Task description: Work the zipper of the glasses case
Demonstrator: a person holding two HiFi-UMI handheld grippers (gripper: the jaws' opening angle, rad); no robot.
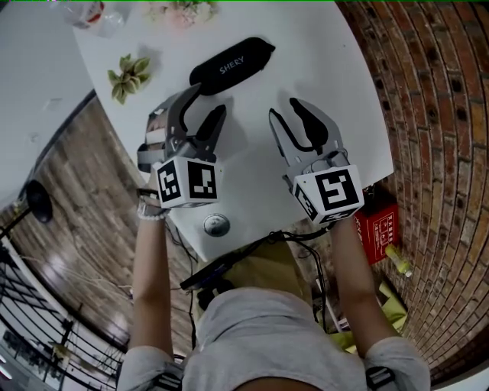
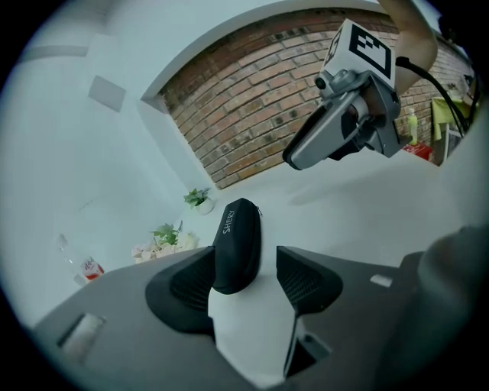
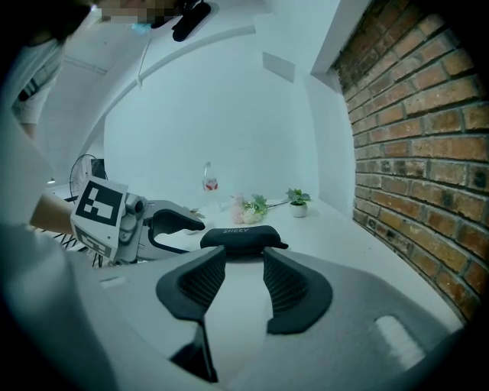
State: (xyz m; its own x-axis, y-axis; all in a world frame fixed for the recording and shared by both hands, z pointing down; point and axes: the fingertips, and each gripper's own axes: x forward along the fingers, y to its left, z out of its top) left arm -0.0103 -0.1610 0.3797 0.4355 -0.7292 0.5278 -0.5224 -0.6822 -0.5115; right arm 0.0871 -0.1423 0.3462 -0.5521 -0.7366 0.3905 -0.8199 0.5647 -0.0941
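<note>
A black zippered glasses case [image 1: 231,64] marked SHERY lies on the white table [image 1: 336,84], closed as far as I can see. My left gripper [image 1: 205,108] hangs just short of the case's left end, jaws wide apart. In the left gripper view the case [image 2: 237,240] runs lengthwise straight ahead of that gripper [image 2: 248,276]; its near end sits level with the open fingertips, untouched by the pads. My right gripper [image 1: 286,111] is open to the case's right, holding nothing. In the right gripper view the case [image 3: 241,238] lies crosswise just beyond the gripper [image 3: 244,263].
A green leaf ornament [image 1: 130,74], pale flowers [image 1: 183,11] and a clear bottle [image 1: 92,14] stand at the table's far side. A small potted plant [image 3: 298,200] is beyond the case. A brick wall [image 1: 428,92] runs along the right. A round metal disc [image 1: 216,224] lies near the front edge.
</note>
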